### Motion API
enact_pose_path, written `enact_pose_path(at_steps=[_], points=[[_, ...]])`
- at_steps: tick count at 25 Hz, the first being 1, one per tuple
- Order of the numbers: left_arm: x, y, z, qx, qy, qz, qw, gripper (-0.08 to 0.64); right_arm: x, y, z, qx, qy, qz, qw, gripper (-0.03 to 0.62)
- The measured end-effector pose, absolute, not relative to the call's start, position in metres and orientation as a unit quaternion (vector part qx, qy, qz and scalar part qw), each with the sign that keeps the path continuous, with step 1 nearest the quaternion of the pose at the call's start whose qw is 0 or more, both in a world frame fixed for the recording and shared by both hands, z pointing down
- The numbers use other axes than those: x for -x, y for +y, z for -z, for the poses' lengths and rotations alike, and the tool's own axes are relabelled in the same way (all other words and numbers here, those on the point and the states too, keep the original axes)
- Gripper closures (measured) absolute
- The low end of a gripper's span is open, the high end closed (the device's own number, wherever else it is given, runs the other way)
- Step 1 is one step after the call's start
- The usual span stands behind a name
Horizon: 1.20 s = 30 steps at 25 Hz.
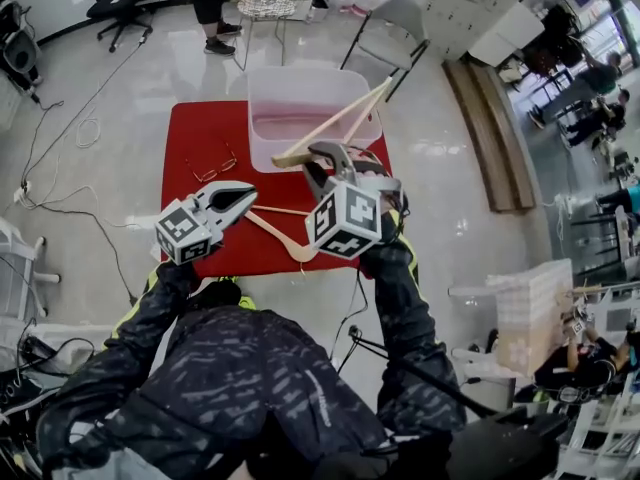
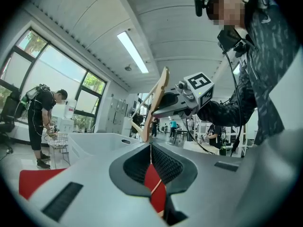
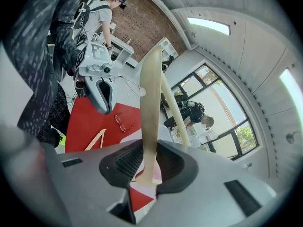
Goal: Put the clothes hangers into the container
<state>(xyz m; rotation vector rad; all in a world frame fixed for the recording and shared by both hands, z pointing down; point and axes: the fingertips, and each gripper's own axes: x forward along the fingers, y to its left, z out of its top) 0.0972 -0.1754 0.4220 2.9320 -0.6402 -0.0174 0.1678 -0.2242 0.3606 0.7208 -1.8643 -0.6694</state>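
Right tool (image 1: pixel 318 154) grasps a wooden hanger (image 1: pixel 342 118) slanting over the container (image 1: pixel 256 118) rim — left tool (image 1: pixel 248 198) clenched, empty, clear of it.

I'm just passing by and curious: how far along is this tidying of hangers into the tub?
Done: nothing yet; the clear plastic container looks empty. In hand: the right hand-held gripper grips one pale wooden clothes hanger above it. To do: dropping that one, then the second wooden hanger lying on the red mat; the left hand-held gripper is shut and empty.
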Motion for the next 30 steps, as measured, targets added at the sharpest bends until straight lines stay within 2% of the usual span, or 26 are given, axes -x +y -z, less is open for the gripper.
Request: enact_pose_path(at_steps=[17, 24, 30], points=[[-0.038, -0.278, -0.413, -0.969, -0.231, 0.004, 0.089, 0.548, -0.094, -0.356, -0.334, -0.337, -0.802, 0.238, 0.432, 0.502], [-0.031, -0.293, -0.422, -0.969, -0.227, 0.009, 0.1, 0.548, -0.097, -0.377, -0.329, -0.356, -0.817, 0.191, 0.412, 0.502], [-0.031, -0.304, -0.424, -0.969, -0.221, 0.022, 0.107, 0.548, -0.096, -0.382, -0.304, -0.361, -0.812, 0.202, 0.412, 0.502]])
